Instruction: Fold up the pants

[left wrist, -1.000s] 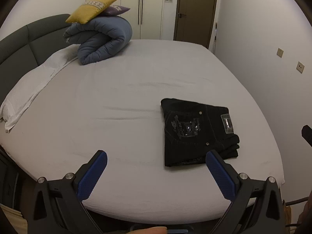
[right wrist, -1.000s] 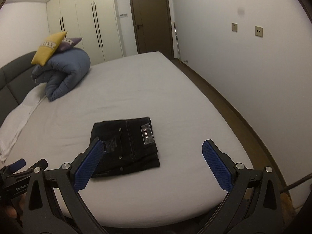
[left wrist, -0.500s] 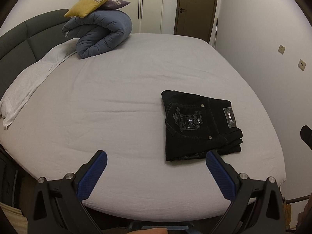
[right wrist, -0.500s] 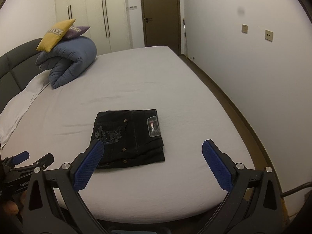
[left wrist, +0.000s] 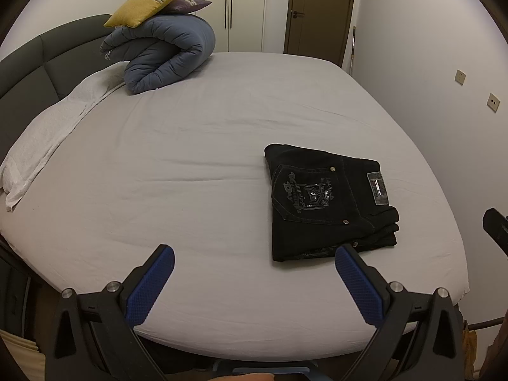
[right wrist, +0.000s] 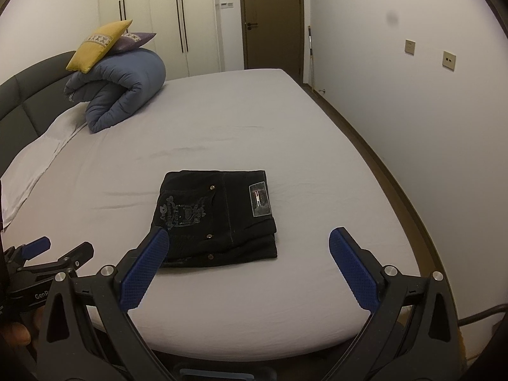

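Both jaws stand wide apart and hold nothing. Left gripper [left wrist: 254, 266] and right gripper [right wrist: 249, 254] hang above the near edge of a bed [left wrist: 197, 171] with a pale grey sheet. Black pants [right wrist: 219, 216] lie folded into a compact rectangle on the sheet, back pocket and waistband patch facing up. A rolled blue duvet [left wrist: 165, 54] topped by a yellow cushion [left wrist: 149, 3] sits near the headboard.

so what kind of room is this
A bedroom, most likely: a large bed with a padded dark headboard, a rolled blue duvet topped with cushions, and built-in wardrobes beside the door. Folded black jeans lie on the sheet.
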Available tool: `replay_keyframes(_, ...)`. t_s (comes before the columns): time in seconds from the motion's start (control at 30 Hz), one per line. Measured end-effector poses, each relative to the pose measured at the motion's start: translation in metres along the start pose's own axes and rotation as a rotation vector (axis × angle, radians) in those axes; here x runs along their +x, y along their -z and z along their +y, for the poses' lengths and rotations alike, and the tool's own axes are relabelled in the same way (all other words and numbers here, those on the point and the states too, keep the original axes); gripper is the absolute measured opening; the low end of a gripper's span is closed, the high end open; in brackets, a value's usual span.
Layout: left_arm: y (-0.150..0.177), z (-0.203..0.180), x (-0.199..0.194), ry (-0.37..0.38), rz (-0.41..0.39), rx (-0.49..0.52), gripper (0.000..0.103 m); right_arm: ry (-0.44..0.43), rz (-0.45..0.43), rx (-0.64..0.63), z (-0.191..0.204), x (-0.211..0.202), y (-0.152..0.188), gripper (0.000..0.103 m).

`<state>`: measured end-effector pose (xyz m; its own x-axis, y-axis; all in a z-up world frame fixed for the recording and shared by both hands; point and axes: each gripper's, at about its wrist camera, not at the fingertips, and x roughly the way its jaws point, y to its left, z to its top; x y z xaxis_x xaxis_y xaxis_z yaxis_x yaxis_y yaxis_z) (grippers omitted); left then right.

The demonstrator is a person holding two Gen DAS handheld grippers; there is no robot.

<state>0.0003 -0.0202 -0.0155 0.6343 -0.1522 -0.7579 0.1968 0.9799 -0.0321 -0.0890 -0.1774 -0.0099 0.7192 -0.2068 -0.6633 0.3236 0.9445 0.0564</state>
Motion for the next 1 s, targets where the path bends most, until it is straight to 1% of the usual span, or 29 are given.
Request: replay_keyframes(1.0, 0.001, 0.001, 0.001, 0.004, 0.002, 0.015, 0.103, -0.014, 0.019, -0.007, 0.013, 0.017, 0.003, 0.103)
